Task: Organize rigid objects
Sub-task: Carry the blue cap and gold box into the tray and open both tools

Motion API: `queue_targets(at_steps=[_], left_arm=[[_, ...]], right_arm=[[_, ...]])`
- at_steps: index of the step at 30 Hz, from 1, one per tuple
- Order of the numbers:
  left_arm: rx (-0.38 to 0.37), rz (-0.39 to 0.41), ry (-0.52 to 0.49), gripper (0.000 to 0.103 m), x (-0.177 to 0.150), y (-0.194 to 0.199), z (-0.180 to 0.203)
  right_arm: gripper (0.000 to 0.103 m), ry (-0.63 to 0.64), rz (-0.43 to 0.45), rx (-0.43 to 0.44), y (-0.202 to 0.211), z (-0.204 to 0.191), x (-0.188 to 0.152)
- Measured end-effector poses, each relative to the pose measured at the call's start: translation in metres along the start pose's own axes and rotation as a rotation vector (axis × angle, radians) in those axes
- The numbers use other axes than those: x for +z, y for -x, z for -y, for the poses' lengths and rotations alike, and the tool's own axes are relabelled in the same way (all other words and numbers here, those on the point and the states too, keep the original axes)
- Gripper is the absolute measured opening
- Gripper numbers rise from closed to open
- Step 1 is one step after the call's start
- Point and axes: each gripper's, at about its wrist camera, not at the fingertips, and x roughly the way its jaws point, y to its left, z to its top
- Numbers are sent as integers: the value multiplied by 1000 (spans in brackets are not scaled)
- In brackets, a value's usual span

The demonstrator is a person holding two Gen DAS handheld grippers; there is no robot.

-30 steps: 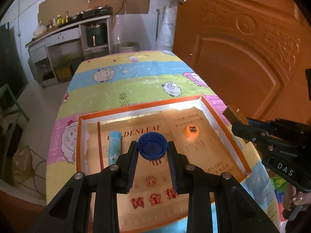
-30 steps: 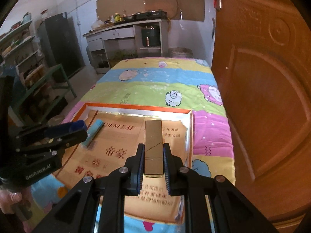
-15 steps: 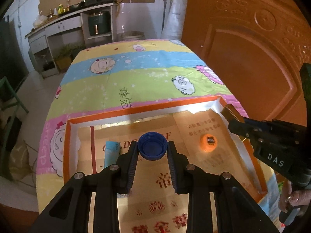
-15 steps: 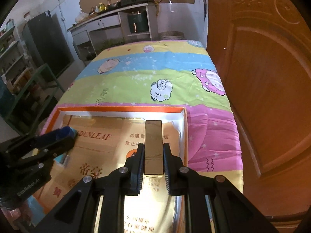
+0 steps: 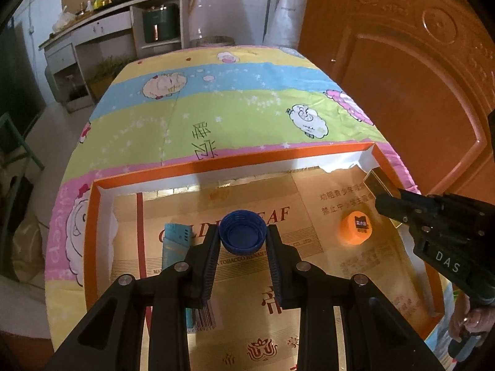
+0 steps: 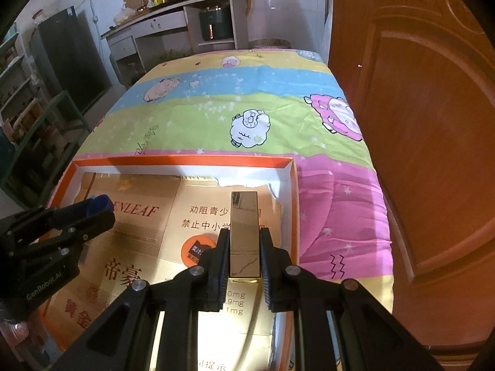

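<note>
My left gripper (image 5: 243,232) is shut on a dark blue bottle cap (image 5: 243,231), held open side up over the orange-rimmed tray (image 5: 216,167). My right gripper (image 6: 244,241) is shut on a shiny gold rectangular bar (image 6: 244,225), held over the tray's far right corner; the bar also shows in the left wrist view (image 5: 379,185). An orange cap (image 5: 355,227) and a light blue packet (image 5: 174,238) lie on the tray's gold floor. The orange cap is partly hidden behind my right fingers (image 6: 198,249).
The tray (image 6: 185,162) sits on a table with a striped sheep-print cloth (image 5: 232,108). A brown wooden door (image 6: 433,123) stands close on the right. A counter with appliances (image 5: 123,31) is at the back, shelves (image 6: 18,92) to the left.
Both grippers have moved forward over the tray toward its far wall, each still holding its object. The tray's far rim now looks closer in both views.
</note>
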Motion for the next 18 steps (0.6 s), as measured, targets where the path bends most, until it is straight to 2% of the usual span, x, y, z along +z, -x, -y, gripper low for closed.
queue_targets(at_steps=[6,14,17,18], left_arm=[[-10,-23,8,31,-2,-10,-4],[-61,-54,33,31,-4,-17,-8],[-74,-58,35,35,-3,-18,-9],[-75,-58,37,41,-3,-18,-9]], right_arm=[[18,4,-15,-3,-8,-1,-3],[18,8,-25,-8,-15,-1,-5],[18,18,-32,-7,-17,-3,-6],[19,15,-30,-2,-17,-3,-6]])
